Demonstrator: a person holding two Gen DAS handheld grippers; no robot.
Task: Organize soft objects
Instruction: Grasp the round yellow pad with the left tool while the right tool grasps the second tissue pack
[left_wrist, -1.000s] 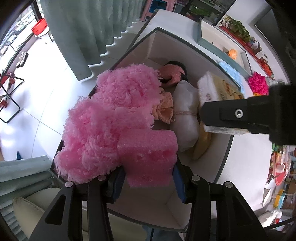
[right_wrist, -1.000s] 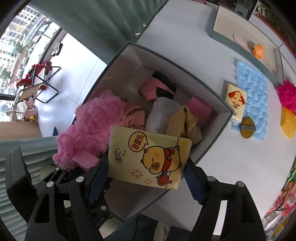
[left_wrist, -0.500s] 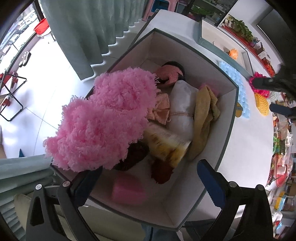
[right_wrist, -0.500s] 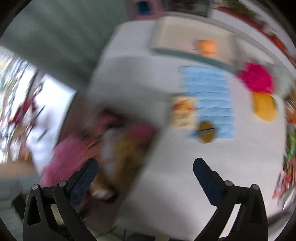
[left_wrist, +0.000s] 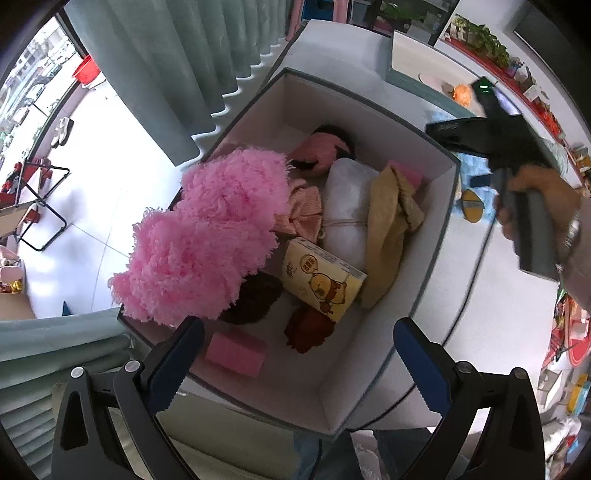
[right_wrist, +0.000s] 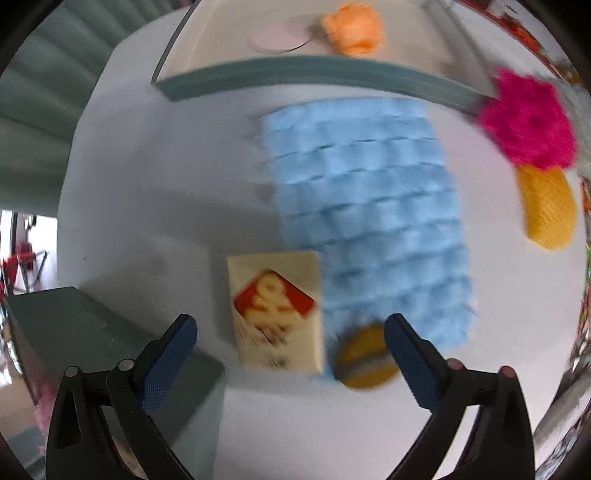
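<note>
A grey box (left_wrist: 452, 173) holds soft things: a fluffy pink item (left_wrist: 207, 236), a white bundle (left_wrist: 345, 214), a tan cloth (left_wrist: 388, 236), a yellow chick-print tissue pack (left_wrist: 323, 284) and a pink sponge (left_wrist: 236, 352). My left gripper (left_wrist: 299, 326) hangs open and empty above the box's near end. My right gripper (right_wrist: 290, 328) points down over a cream tissue pack with a red label (right_wrist: 277, 310) on the white table. Its jaws are closing, and the pack lies below between them, untouched. A blue cloth (right_wrist: 365, 206) lies beside the pack.
A round yellow pad (right_wrist: 364, 360) sits at the blue cloth's near end. A magenta fluffy item (right_wrist: 528, 122) and a yellow knit piece (right_wrist: 548, 206) lie at the right. A shallow tray (right_wrist: 295, 74) behind holds an orange item (right_wrist: 352, 29). The box corner (right_wrist: 92, 325) is left of the right gripper.
The left gripper let go of the pink sponge, which now lies in the box. The right gripper dropped the yellow pack into the box and swung over the table to the red-labelled pack.
</note>
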